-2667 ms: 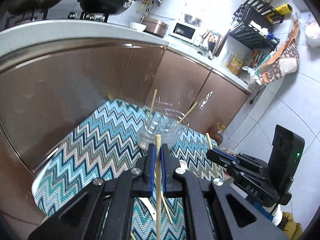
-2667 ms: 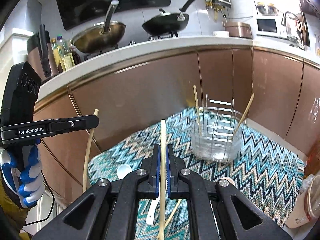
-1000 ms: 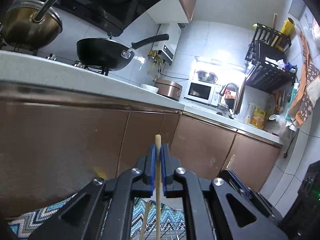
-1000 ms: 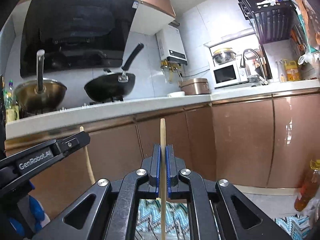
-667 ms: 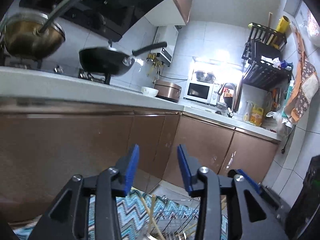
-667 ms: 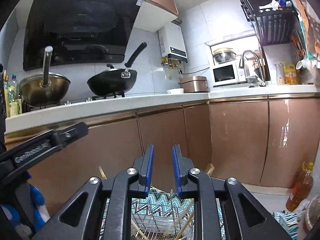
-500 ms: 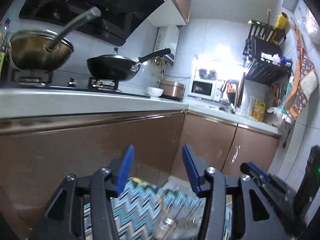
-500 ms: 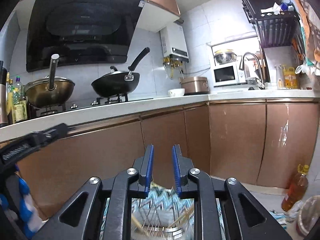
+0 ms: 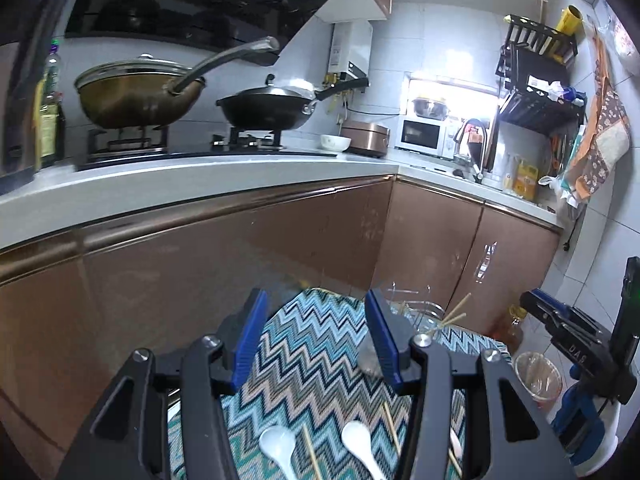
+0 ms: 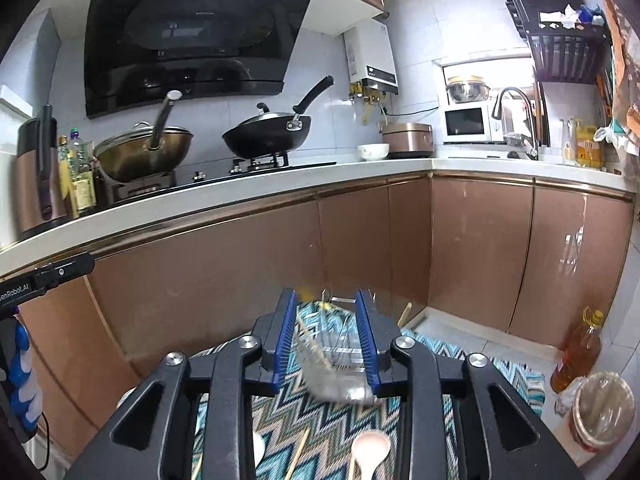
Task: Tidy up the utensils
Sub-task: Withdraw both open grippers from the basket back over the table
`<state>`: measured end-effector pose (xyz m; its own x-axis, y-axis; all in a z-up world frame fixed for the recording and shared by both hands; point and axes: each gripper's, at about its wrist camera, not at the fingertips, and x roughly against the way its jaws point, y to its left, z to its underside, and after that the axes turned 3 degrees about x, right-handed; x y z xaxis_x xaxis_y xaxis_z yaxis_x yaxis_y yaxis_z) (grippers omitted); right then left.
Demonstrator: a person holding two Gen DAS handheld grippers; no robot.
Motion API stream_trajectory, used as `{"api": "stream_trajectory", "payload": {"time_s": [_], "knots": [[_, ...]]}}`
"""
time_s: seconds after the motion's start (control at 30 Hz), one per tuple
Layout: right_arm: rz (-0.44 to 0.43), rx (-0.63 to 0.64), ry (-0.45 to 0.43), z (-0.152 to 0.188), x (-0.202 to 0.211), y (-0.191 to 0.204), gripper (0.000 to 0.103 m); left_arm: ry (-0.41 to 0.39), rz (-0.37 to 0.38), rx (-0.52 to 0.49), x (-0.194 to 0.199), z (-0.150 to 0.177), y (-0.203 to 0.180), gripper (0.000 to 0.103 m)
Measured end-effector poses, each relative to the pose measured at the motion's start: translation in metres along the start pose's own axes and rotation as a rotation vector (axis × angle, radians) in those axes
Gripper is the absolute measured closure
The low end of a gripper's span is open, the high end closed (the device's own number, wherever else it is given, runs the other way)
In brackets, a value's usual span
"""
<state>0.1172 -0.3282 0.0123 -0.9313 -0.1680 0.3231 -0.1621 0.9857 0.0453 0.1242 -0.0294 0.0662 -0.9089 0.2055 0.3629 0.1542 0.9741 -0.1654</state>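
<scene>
Nearby, spoons (image 9: 357, 436) and chopsticks (image 9: 311, 456) loose on zigzag mat (image 9: 316, 356); holder (image 10: 336, 364) beyond

Two spoons (image 9: 362, 438) lie on the cloth (image 9: 316, 356), before the holder (image 9: 416, 316) with chopsticks (image 9: 454, 318).

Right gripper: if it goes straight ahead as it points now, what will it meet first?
Probably the utensil holder, which lies between the open fingers of the right gripper; depth is unclear.

The letters "DAS" are printed in white on the black body of the right gripper (image 9: 574, 346), seen from the left wrist. "enRobot.AI" is read on the left gripper (image 10: 44, 278) at the frame edge, its first letter cut off.
</scene>
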Motion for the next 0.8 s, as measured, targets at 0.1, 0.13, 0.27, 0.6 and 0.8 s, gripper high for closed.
{"api": "stream_trajectory", "payload": {"time_s": [0.1, 0.13, 0.27, 0.6, 0.8], "knots": [[-0.009, 0.003, 0.021, 0.006, 0.015, 0.007, 0.069, 0.021, 0.009, 0.012, 0.017, 0.008, 0.01, 0.054], [-0.008, 0.007, 0.029, 0.008, 0.019, 0.01, 0.069, 0.033, 0.012, 0.017, 0.021, 0.011, 0.014, 0.054], [-0.016, 0.014, 0.054, 0.016, 0.035, 0.019, 0.069, 0.07, 0.021, 0.026, 0.035, 0.023, 0.026, 0.054], [-0.032, 0.023, 0.105, 0.034, 0.065, 0.032, 0.069, 0.128, 0.038, 0.056, 0.06, 0.048, 0.04, 0.054], [-0.024, 0.002, 0.101, 0.04, 0.085, 0.028, 0.069, 0.132, 0.05, 0.079, 0.074, 0.058, 0.047, 0.054]]}}
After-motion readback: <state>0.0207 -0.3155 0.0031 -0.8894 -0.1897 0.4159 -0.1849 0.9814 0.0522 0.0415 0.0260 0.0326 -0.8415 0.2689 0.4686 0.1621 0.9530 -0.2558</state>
